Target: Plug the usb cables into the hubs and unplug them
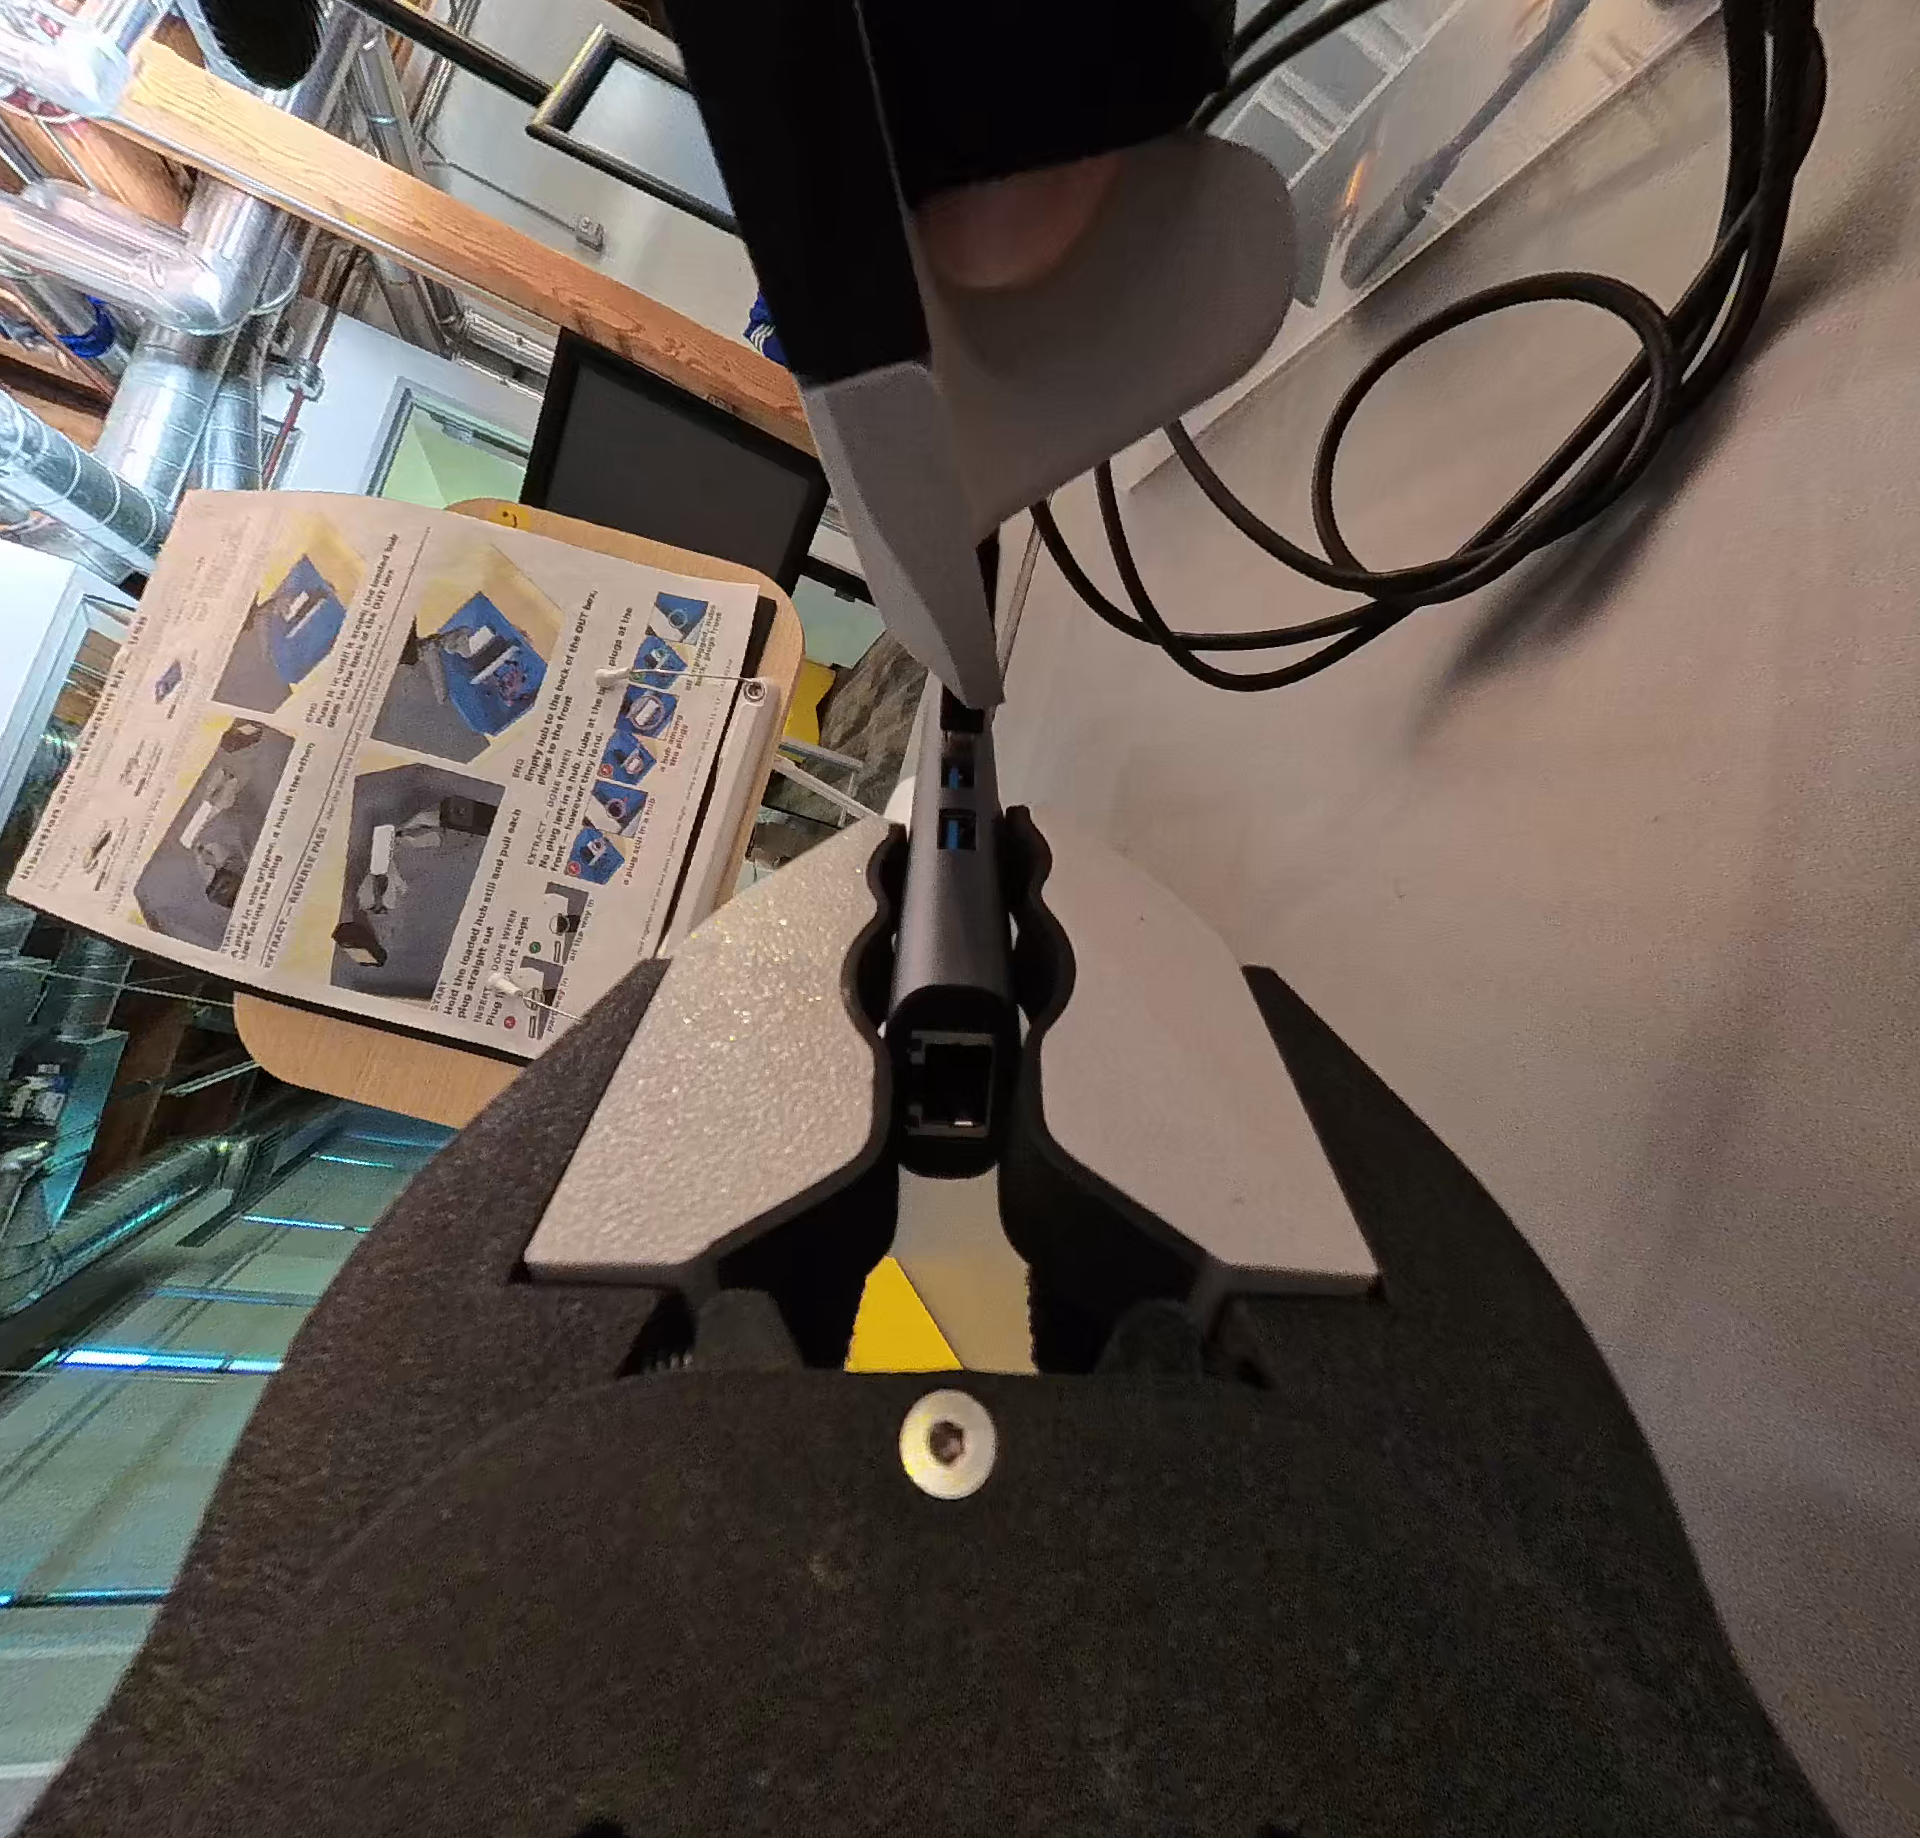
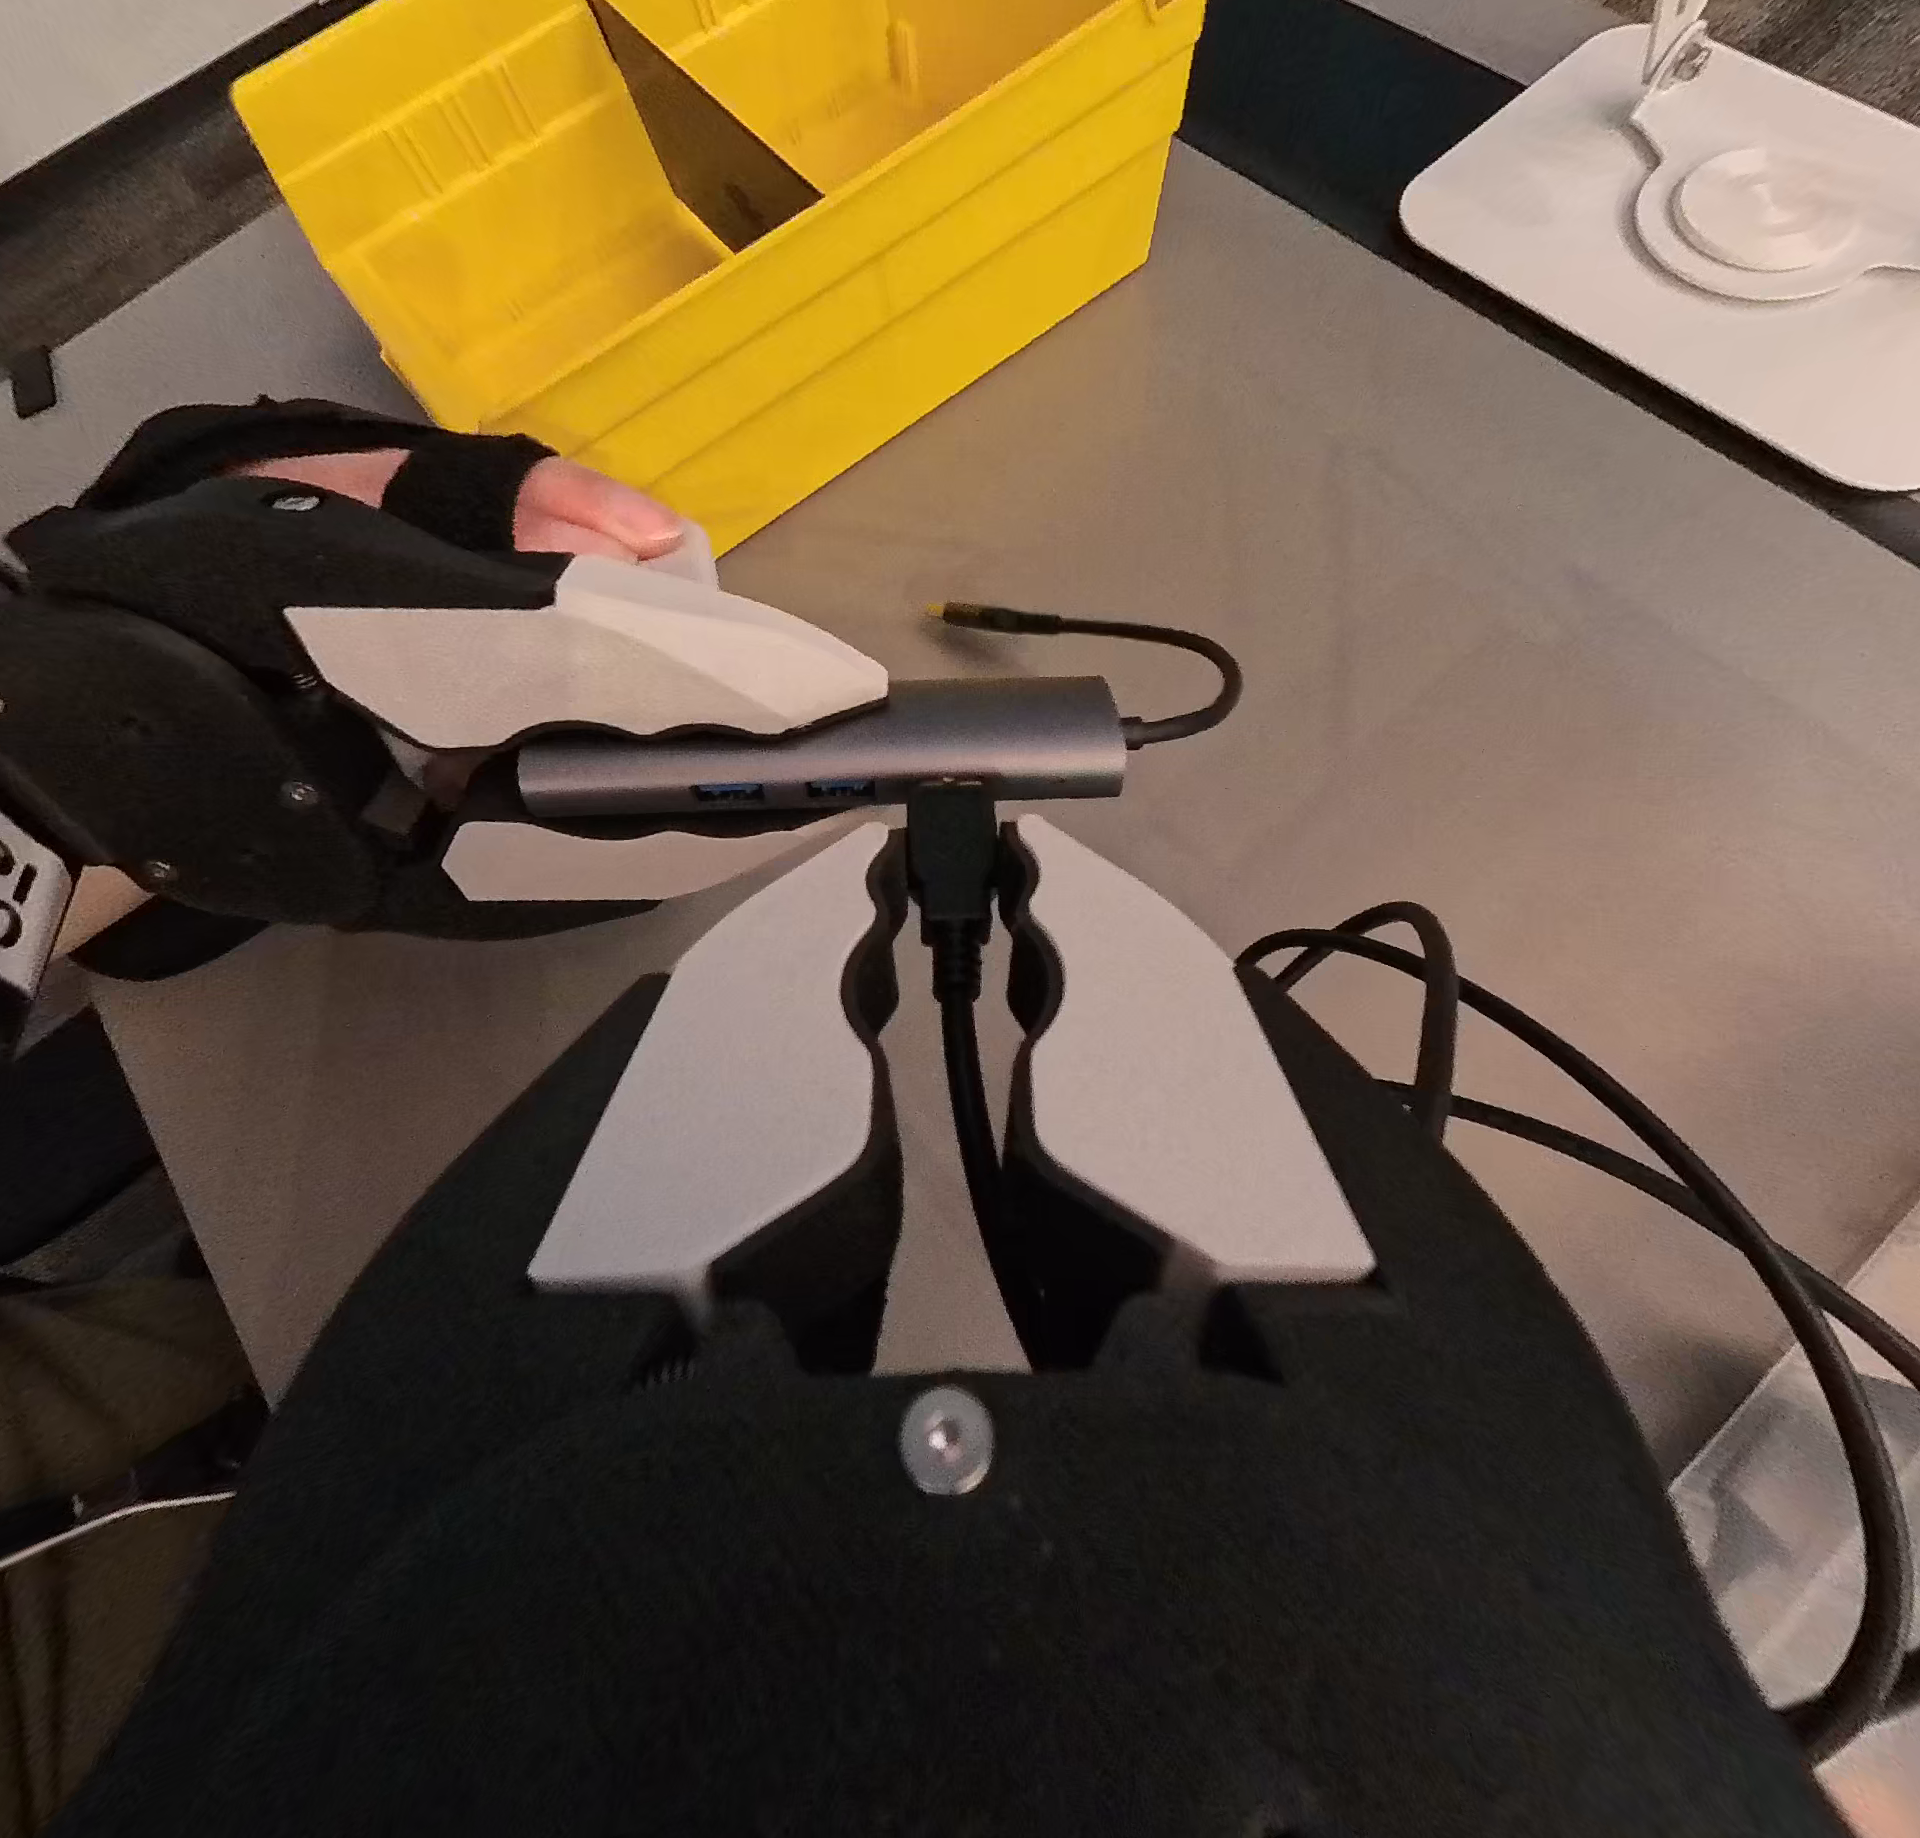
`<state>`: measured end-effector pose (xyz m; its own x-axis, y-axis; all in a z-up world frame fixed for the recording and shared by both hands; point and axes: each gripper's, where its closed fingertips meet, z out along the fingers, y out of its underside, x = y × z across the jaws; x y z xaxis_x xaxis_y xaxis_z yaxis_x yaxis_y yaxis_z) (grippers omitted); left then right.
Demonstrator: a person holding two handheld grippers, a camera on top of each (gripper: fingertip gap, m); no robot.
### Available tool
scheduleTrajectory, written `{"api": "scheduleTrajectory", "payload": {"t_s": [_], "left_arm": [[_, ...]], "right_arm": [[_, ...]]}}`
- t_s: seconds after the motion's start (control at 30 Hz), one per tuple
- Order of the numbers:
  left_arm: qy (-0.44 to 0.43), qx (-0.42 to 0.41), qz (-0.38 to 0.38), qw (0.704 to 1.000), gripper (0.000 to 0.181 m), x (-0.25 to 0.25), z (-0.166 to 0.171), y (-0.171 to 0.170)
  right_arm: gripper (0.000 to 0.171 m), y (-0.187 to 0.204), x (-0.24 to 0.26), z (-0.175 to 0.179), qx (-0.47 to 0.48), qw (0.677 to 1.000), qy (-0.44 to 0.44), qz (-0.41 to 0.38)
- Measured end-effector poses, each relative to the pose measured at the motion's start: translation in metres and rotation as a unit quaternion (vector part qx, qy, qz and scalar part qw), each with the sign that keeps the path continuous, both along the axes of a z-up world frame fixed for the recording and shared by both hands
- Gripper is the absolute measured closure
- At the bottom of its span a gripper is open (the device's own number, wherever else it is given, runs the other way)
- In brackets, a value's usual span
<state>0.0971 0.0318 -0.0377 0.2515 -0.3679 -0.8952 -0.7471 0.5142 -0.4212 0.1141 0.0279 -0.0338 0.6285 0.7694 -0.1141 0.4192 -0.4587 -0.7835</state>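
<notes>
My left gripper point(image 1: 951, 843) is shut on a slim grey USB hub point(image 1: 951, 967), seen end-on with its network port facing the camera. In the right wrist view the same hub point(image 2: 997, 723) is held level above the table by the left gripper point(image 2: 831, 749). My right gripper point(image 2: 948, 838) is shut on a black cable plug point(image 2: 948, 858) that sits in a port on the hub's near side. Two blue ports point(image 2: 784, 789) to its left are free. The hub's short pigtail point(image 2: 1195, 676) hangs loose. The right gripper also shows in the left wrist view point(image 1: 971, 708).
A yellow divided bin point(image 2: 727, 188) stands behind the hub on the grey table point(image 2: 1455, 645). A white stand base point(image 2: 1714, 261) lies at the far right. The black cable coils point(image 2: 1662, 1165) at the right. An instruction sheet on a clipboard point(image 1: 416, 749) stands to the left. The tips of both grippers are at nearly the same place.
</notes>
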Motion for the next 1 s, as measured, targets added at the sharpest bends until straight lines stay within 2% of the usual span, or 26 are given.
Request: {"api": "scheduleTrajectory", "payload": {"t_s": [0.27,0.53,0.67,1.0], "left_arm": [[0.003,0.004,-0.011,1.000,0.164,0.005,0.001,-0.005],[0.008,0.020,-0.012,1.000,0.163,0.006,0.004,-0.008],[0.041,0.044,-0.011,0.998,0.163,0.011,-0.002,-0.010],[0.053,0.052,-0.013,0.997,0.163,0.015,-0.002,-0.013]], "right_arm": [[0.153,-0.006,0.005,0.001,-0.002,1.000,0.006,0.021],[0.153,-0.009,0.006,0.003,0.056,0.998,-0.018,0.024],[0.153,-0.012,0.012,-0.004,0.001,0.999,-0.005,0.033],[0.153,-0.017,0.016,-0.004,-0.017,0.997,0.018,0.068]]}}
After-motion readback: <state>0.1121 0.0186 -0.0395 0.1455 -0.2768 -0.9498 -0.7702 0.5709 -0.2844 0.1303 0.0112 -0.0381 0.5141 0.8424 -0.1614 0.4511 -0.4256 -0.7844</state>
